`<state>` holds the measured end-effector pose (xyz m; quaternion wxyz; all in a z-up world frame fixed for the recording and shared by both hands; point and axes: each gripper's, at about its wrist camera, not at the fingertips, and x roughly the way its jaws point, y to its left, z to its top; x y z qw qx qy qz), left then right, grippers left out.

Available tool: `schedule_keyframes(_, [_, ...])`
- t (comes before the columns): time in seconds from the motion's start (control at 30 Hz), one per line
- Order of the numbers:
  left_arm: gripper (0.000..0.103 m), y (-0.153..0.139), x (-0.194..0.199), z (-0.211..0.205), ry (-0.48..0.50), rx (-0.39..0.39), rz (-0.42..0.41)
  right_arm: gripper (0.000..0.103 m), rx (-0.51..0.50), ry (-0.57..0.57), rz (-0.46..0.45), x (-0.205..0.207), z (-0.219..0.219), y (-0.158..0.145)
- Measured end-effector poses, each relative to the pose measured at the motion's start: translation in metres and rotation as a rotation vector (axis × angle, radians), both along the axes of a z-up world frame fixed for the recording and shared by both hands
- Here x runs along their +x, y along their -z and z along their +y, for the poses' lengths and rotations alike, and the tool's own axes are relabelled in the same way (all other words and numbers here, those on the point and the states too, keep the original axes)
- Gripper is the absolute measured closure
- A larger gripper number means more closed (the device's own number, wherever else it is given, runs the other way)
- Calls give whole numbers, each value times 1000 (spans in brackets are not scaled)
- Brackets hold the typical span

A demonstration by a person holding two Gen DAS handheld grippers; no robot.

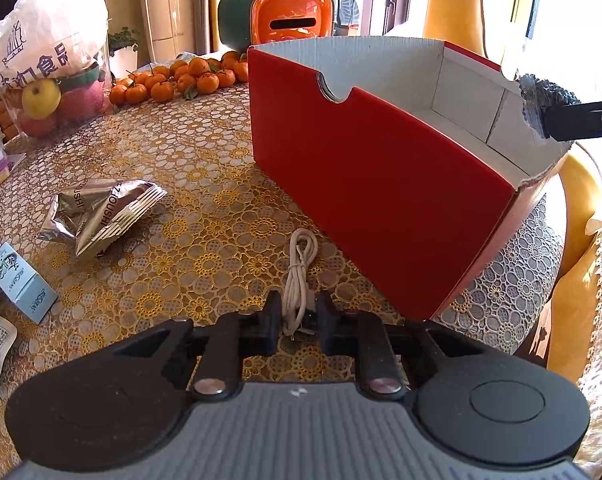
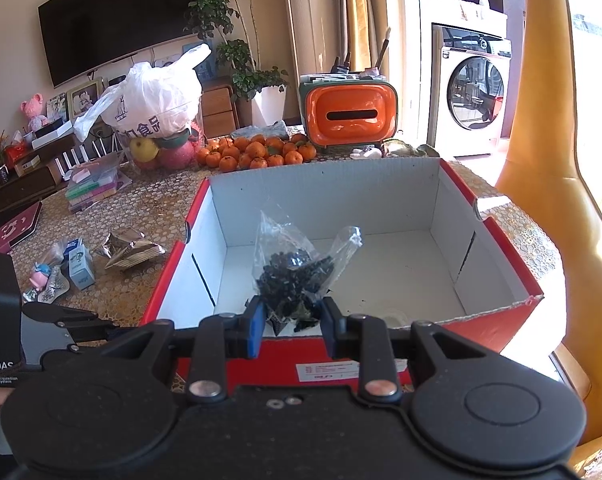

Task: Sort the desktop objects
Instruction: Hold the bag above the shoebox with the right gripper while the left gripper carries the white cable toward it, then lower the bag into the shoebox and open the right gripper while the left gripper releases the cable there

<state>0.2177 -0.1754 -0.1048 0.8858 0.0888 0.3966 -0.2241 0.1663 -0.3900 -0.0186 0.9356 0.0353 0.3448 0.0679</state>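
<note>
- Left tool (image 1: pixel 299 316) pinching white cable (image 1: pixel 299 268) on worktop (image 1: pixel 181 240), beside red box (image 1: pixel 381 184).
- Right tool (image 2: pixel 293 316) clamped on clear bag of dark bits (image 2: pixel 293 272), held over box interior.
- Step: pick-up done; next, lift cable over box wall, release.
- Right view alone shows box contents; cable only in left view.

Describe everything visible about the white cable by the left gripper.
The white cable is a thin, rubbery-looking cord coiled into a narrow elongated bundle, with a loop at its far end and a wrap around its middle. It lies flat on the patterned tablecloth, just in front of the red box and apart from it. Its near end sits between the left gripper fingers, which are shut on it. The plug ends are mostly hidden.
</note>
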Motion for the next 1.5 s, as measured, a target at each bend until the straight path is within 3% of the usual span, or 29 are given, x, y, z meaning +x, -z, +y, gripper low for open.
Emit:
schedule_keyframes(0.7, [88, -41, -6, 24, -49, -96, 1, 75, -13, -2, -8, -2, 0, -9])
schedule_keyframes(1.5, [88, -112, -11, -2, 52, -160, -75, 75, -59, -4, 18, 7, -16, -9])
